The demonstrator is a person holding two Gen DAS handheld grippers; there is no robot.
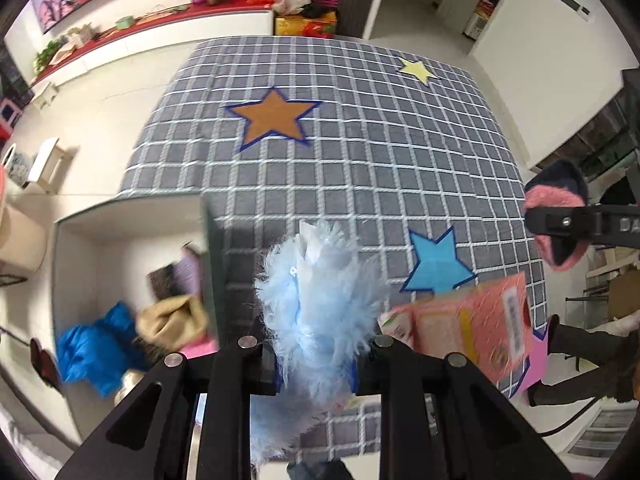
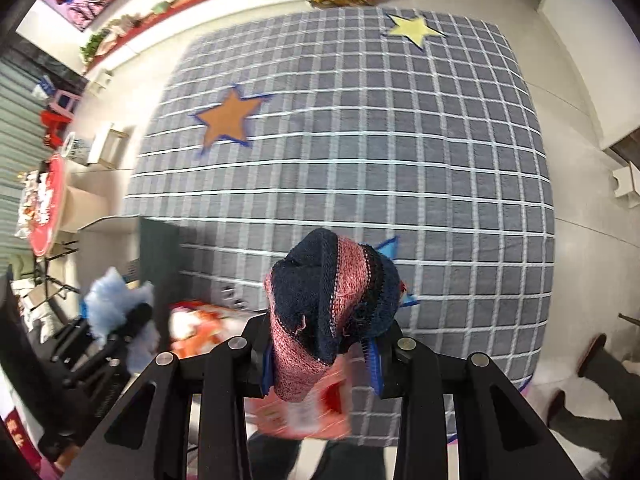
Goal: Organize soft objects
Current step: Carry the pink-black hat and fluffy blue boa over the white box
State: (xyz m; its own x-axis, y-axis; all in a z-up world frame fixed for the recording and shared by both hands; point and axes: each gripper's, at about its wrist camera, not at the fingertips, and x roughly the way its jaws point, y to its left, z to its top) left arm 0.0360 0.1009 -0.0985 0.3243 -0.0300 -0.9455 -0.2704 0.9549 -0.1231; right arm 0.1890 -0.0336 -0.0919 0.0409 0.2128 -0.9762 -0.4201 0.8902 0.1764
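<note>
Above the grey checked blanket (image 1: 360,152) with its paper stars, both grippers up in the air, each loaded. Left gripper (image 1: 316,364) clenched on a fluffy pale-blue furry piece (image 1: 320,296); right gripper (image 2: 320,360) clamped on a pink-and-navy striped knitted piece (image 2: 332,304), fingers (image 2: 374,364) pressing its lower end (the same knit visible at the right edge of the left view, pinched and hanging clear of the blanket).

Partway through, by the look of it. Already lying in the white open box (image 1: 76,264) just beside the blanket's left edge: a bright blue cloth (image 1: 92,344), a tan fabric bundle (image 1: 172,320), a purple-and-dark piece (image 1: 180,276) and something pink beneath, too blurred to identify. Still left: carrying the two held pieces across to the box and dropping them in.

Under the grippers, a pink printed packet (image 1: 472,328) on the blanket near the blue star (image 1: 436,264); hard to judge whether soft goods or not. No other loose soft items visible on the blanket.
</note>
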